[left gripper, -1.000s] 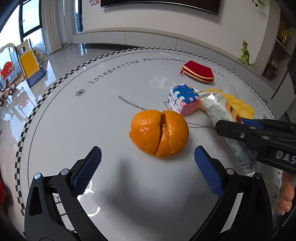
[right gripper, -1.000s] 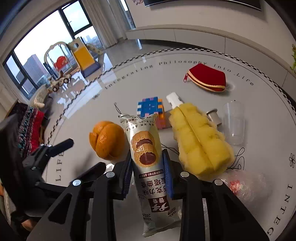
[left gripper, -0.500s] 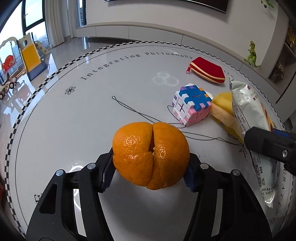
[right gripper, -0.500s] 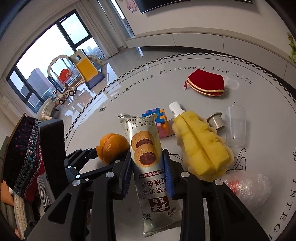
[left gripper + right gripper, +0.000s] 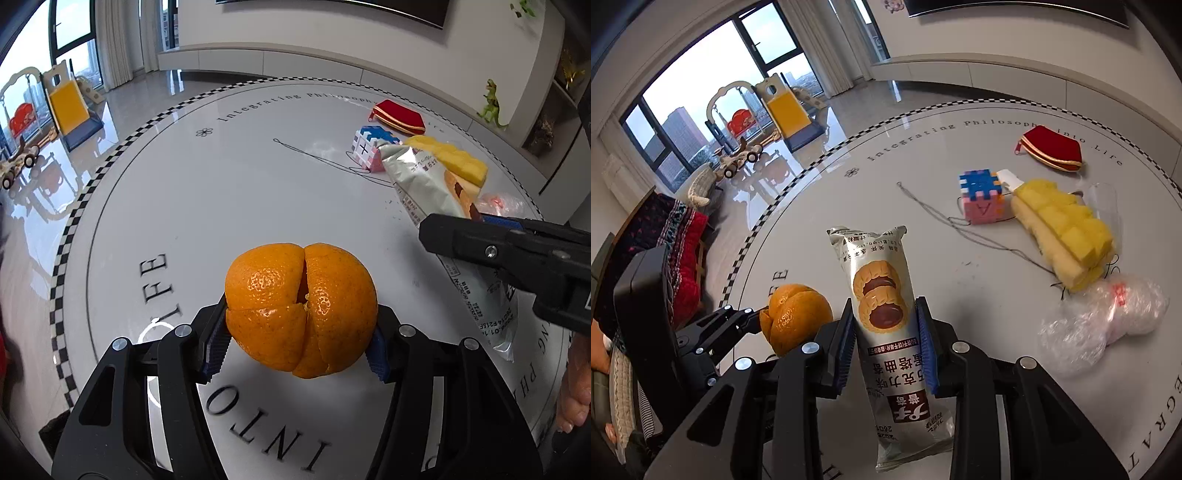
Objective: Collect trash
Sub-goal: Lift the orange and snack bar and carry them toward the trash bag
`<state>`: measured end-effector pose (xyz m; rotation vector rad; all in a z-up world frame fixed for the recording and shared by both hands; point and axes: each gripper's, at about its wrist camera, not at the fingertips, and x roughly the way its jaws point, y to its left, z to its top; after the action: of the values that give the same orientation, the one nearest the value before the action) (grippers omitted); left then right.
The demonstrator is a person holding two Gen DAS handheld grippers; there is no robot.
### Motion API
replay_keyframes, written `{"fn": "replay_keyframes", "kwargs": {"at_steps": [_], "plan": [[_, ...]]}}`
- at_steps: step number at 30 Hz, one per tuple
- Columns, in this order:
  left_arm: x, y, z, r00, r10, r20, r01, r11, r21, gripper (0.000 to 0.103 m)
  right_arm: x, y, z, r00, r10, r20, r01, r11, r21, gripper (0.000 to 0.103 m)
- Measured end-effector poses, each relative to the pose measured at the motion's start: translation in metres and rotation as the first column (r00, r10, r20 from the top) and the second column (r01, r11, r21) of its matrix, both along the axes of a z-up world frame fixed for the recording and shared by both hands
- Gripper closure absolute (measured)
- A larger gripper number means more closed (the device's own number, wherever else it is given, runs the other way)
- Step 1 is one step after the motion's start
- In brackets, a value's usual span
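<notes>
Both claws clenched on trash.
Left gripper grasping orange peel at lower centre; right gripper grasping biscuit wrapper.

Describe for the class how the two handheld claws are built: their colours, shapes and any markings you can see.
Both are alike. The left claw and right claw have angular matte black frames with cut-out openings and round silver bolt heads at the joints. Each finger carries a blue ribbed pad on its inner face. White lettering marks the right claw's side in the left view, cut off at the edge. No cables or sleeves show.
</notes>
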<state>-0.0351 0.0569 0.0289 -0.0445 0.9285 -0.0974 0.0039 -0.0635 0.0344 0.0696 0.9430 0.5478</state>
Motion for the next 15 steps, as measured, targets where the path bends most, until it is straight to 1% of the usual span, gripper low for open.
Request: {"fn": "replay_keyframes", "kwargs": {"at_steps": [5,9,12,15], "plan": [[-0.048,0.025,0.010,0.999,0.034,0.028,-0.034,0.999,-0.011,0.044,-0.040,0.032,0.014,0.999,0.050,0.020,-0.050,0.999,-0.023,0.070],[-0.091,0.055,0.011,0.996,0.083,0.039,-0.082,0.996,-0.021,0.044,-0.077,0.066,0.022,0.993,0.110,0.028,-0.110,0.994,-0.025,0.070],[-0.126,0.079,0.011,0.990,0.129,0.049,-0.128,0.992,-0.013,0.044,-0.108,0.096,0.021,0.985,0.171,0.020,-0.171,0.985,-0.023,0.070],[-0.161,0.104,0.008,0.980,0.187,0.061,-0.188,0.982,0.011,0.044,-0.136,0.126,0.014,0.974,0.227,-0.013,-0.227,0.974,-0.004,0.070]]}}
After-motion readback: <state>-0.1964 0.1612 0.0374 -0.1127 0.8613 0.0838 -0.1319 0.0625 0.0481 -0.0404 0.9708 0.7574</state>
